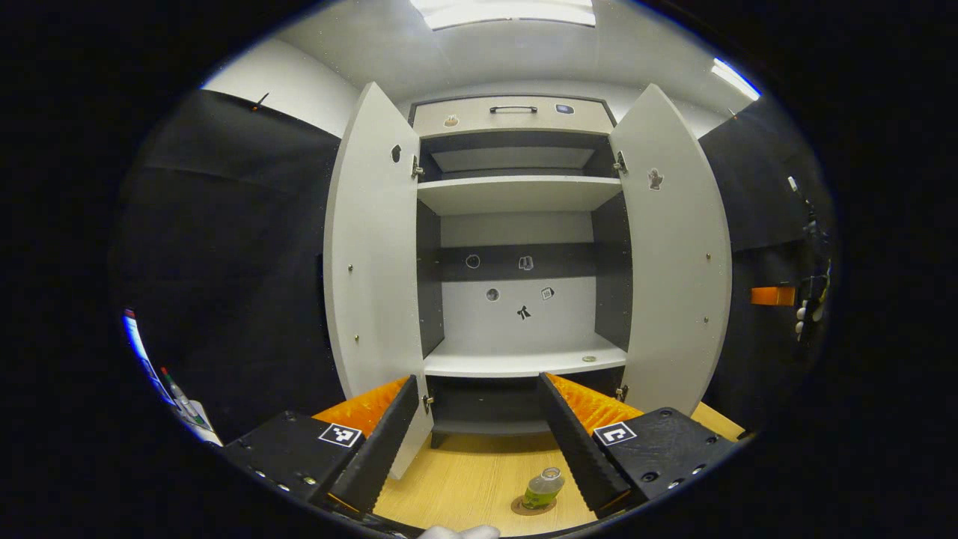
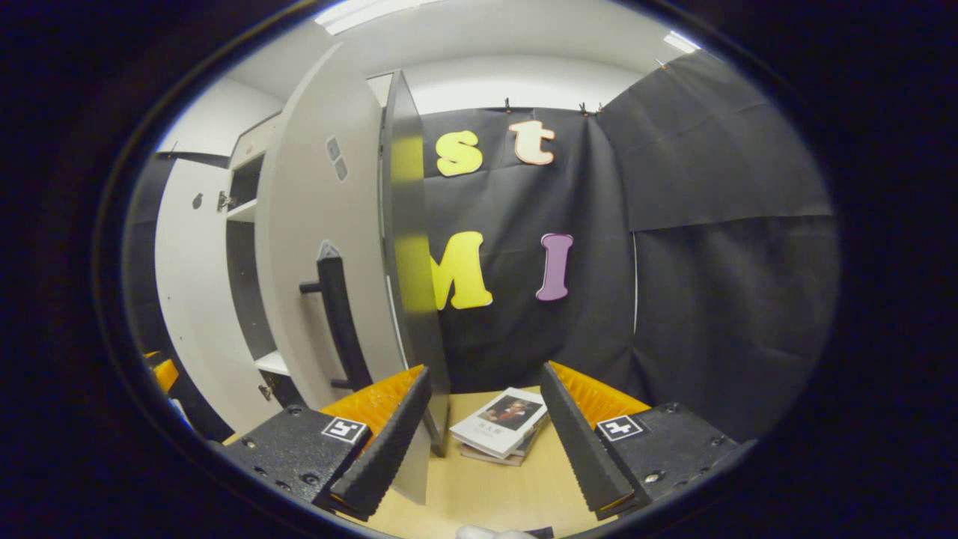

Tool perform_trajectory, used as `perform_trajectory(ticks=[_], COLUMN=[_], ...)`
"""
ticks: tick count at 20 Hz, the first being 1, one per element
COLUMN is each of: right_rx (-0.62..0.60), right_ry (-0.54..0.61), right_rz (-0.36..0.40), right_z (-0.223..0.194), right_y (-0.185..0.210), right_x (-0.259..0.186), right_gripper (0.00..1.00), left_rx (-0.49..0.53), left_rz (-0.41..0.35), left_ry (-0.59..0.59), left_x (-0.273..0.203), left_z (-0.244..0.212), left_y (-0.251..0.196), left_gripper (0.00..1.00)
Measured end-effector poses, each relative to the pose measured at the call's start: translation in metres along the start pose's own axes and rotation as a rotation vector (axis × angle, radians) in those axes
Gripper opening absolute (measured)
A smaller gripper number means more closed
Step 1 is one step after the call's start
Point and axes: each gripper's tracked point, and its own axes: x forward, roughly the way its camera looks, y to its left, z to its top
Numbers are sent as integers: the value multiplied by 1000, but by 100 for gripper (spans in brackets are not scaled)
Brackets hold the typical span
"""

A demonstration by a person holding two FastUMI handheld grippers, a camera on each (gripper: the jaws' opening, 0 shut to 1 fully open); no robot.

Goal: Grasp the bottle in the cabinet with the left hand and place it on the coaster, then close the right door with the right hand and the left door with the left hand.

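You find no legible writing on the cabinet point(image 1: 516, 247), only small picture stickers. The bottle point(image 1: 544, 487) label is too small to read. The cover of the top book point(image 2: 500, 421) carries print, but it is too blurred to read.

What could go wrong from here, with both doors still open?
1. The right gripper is open right at the edge of the right door, beside its handle. A glancing push could slip off, or the door could swing shut hard.
2. The bottle on the coaster stands on the table in front of the cabinet, just under the open left gripper. Reaching for the left door might knock it over.
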Motion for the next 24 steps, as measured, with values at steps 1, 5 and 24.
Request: perform_trajectory(ticks=[1, 5, 24], right_rx=[-4, -33, -78], right_ry=[-6, -26, -9], right_rz=[23, 123, 223], right_z=[6, 21, 14], right_y=[1, 26, 136], right_x=[8, 28, 29], right_gripper=[97, 95, 94], left_rx=[-3, -15, -23], left_rz=[13, 56, 81], left_ry=[4, 9, 26], left_x=[-3, -16, -6], left_z=[0, 0, -5], left_y=[-2, -10, 36], left_gripper=[96, 96, 96])
